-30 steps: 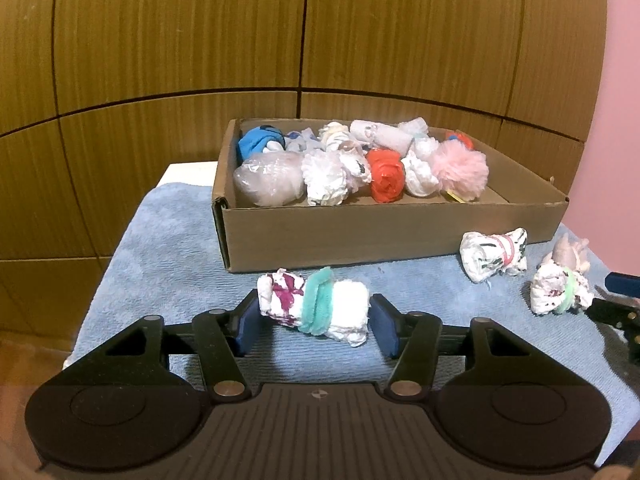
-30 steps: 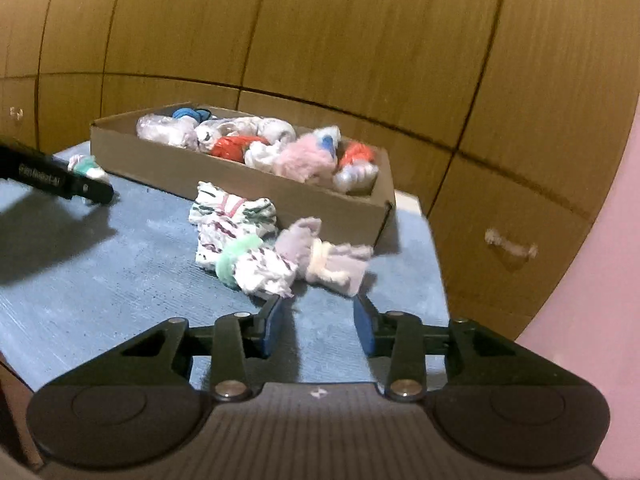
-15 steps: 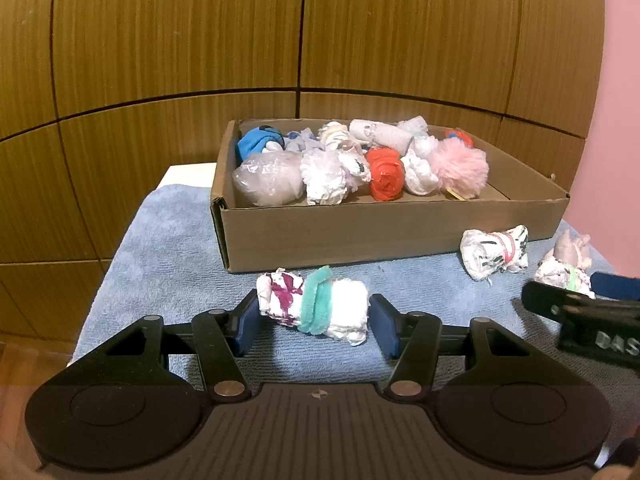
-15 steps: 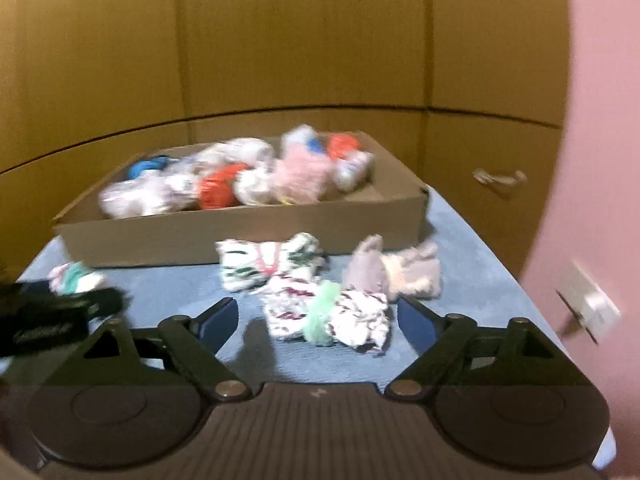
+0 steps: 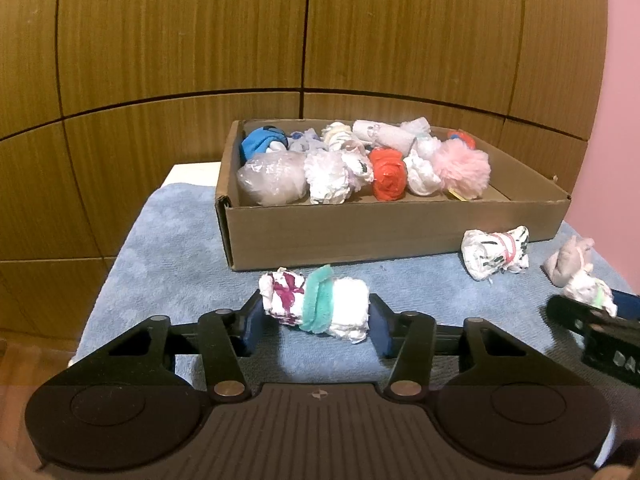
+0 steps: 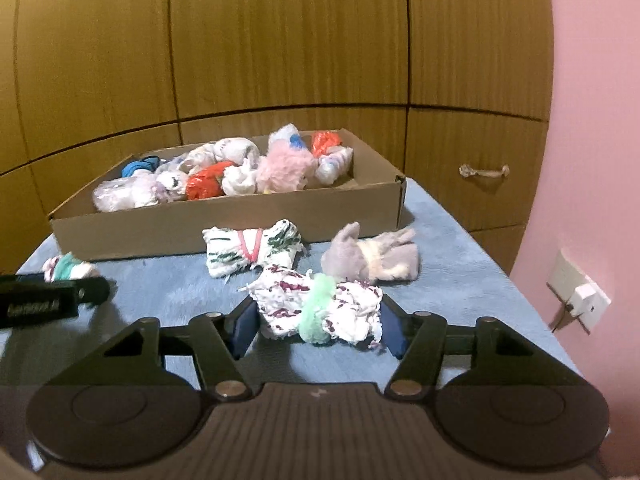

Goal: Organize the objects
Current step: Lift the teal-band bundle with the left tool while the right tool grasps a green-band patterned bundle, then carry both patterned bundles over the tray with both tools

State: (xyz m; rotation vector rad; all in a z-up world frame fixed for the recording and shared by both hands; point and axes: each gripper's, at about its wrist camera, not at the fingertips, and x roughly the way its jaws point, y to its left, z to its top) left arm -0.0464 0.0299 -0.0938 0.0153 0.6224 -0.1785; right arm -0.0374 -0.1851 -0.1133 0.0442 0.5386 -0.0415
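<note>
A white cloth bundle with a teal band [image 5: 316,306] lies on the blue towel [image 5: 172,264] in front of the cardboard box [image 5: 360,236]. My left gripper [image 5: 316,322] has it between its fingers; the jaws are closing and both blue pads touch its ends. In the right wrist view, a speckled white bundle with a light green band [image 6: 318,312] sits between the fingers of my right gripper [image 6: 318,326]. Those jaws are also closing, with the pads against both ends. The box [image 6: 200,232] holds several rolled bundles.
Behind the right gripper's bundle lie a white bundle with a red band [image 6: 252,252] and a grey-beige one [image 6: 372,258]. Wooden cabinet panels stand behind the box. A wall socket [image 6: 580,300] sits on the pink wall at right. The towel's edges drop off left and right.
The right gripper rolled level, swung toward the green-banded bundle, opened wide, then closed around it. The left gripper stayed put and narrowed slightly on its bundle.
</note>
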